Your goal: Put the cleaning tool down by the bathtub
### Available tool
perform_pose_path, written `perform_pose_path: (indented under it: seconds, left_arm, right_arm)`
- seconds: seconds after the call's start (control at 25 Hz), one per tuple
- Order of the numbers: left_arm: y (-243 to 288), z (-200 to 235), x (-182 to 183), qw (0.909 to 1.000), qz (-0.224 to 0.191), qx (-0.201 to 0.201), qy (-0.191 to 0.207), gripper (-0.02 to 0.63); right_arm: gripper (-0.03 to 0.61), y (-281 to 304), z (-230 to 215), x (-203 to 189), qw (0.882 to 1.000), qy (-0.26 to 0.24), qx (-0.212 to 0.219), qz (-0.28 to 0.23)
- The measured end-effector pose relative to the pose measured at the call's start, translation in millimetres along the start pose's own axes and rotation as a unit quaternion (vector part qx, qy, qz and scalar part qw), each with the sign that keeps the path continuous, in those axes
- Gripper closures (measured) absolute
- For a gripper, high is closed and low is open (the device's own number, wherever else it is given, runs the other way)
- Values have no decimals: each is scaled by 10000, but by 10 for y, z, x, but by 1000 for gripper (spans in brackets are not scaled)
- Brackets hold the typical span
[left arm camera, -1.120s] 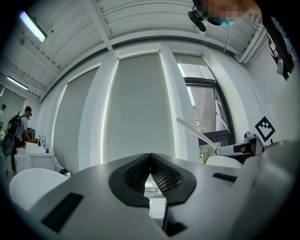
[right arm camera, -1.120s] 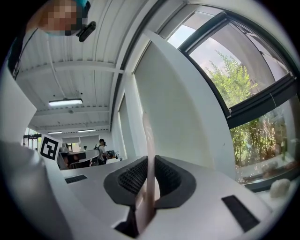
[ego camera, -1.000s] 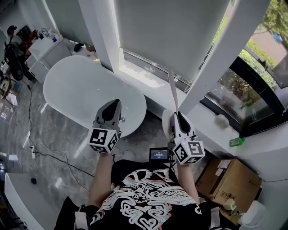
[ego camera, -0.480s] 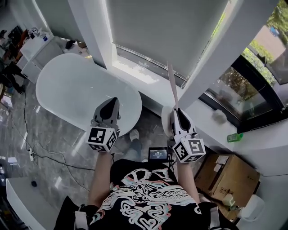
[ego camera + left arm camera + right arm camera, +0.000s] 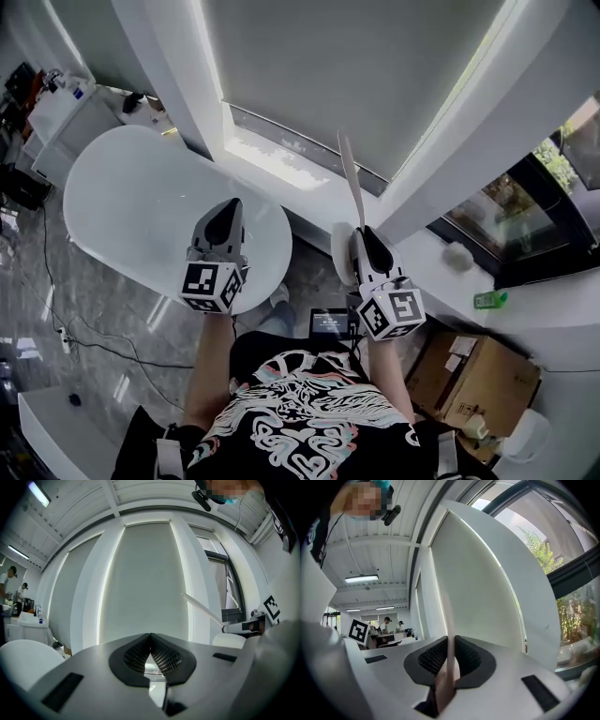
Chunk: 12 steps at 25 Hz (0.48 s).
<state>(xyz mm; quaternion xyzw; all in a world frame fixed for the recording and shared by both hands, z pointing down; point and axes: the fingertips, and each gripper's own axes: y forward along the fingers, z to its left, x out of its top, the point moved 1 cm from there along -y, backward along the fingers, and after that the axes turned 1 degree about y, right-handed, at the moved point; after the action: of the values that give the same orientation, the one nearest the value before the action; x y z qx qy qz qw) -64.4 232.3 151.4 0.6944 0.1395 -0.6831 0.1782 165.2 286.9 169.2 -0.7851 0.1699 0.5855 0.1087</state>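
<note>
A white oval bathtub (image 5: 141, 202) stands on the grey floor at the left of the head view. My right gripper (image 5: 361, 242) is shut on the pale wooden handle of the cleaning tool (image 5: 349, 180), which sticks up and away toward the window. In the right gripper view the handle (image 5: 449, 648) runs straight up between the closed pads. The tool's white head (image 5: 341, 255) shows just left of that gripper. My left gripper (image 5: 226, 214) hangs over the tub's near end, shut with nothing in it; its pads (image 5: 161, 656) meet at the tips.
A window ledge (image 5: 281, 155) and white pillars (image 5: 192, 75) run behind the tub. A cardboard box (image 5: 483, 380) sits at the lower right. Cables (image 5: 66, 272) trail across the floor on the left. A small screen (image 5: 330, 323) hangs at my waist.
The view has shifted, so the tub and window slid slightly left and down in the picture. Both grippers hold nearly the same pose, the tool still upright in the right one.
</note>
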Motion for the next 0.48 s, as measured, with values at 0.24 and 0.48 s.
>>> perform_pose_path:
  seconds: [0.24, 0.48]
  left_arm:
    - [615, 338, 56, 10000, 40, -46, 7, 597]
    - [1144, 628, 39, 9999, 29, -94, 93, 597]
  right_arm:
    - [514, 573, -161, 126, 10000, -27, -76, 4]
    - [514, 1112, -381, 48, 9994, 26, -270, 191]
